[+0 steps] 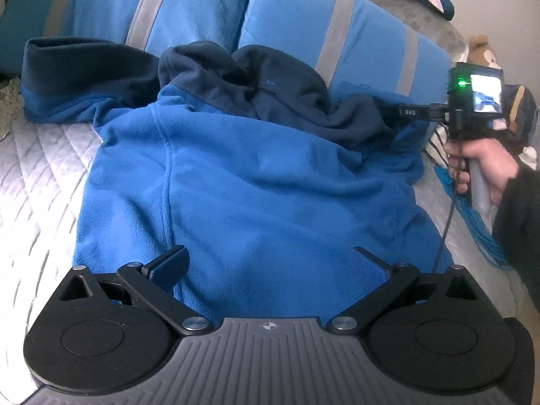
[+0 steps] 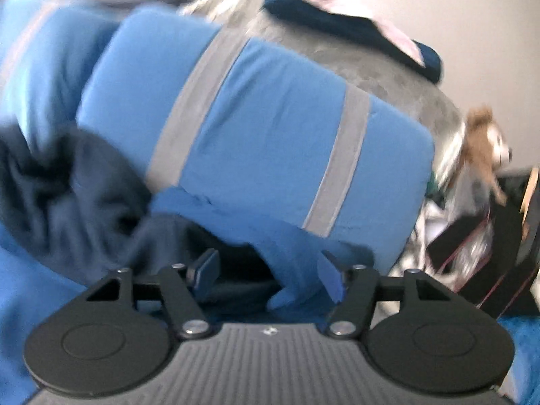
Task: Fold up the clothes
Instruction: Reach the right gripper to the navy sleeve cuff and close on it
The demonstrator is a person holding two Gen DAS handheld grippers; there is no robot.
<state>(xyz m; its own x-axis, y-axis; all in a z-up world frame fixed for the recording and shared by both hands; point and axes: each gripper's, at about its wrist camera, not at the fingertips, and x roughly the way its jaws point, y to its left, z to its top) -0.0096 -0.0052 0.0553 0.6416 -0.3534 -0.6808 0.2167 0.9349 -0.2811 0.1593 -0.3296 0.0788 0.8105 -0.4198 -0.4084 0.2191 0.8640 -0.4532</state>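
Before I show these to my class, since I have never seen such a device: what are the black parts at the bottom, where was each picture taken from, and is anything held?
A person holds a handheld gripper in each hand; each carries a camera looking along its two fingers. One picture comes from the left gripper, its fingers spread open over a blue fleece jacket lying on a quilted bed cover. There you see the person's right hand with the right gripper. The other, blurred picture is that gripper's own view: jacket cloth lies between its fingers, though I cannot tell whether they pinch it. Behind lie blue pillows with grey stripes.
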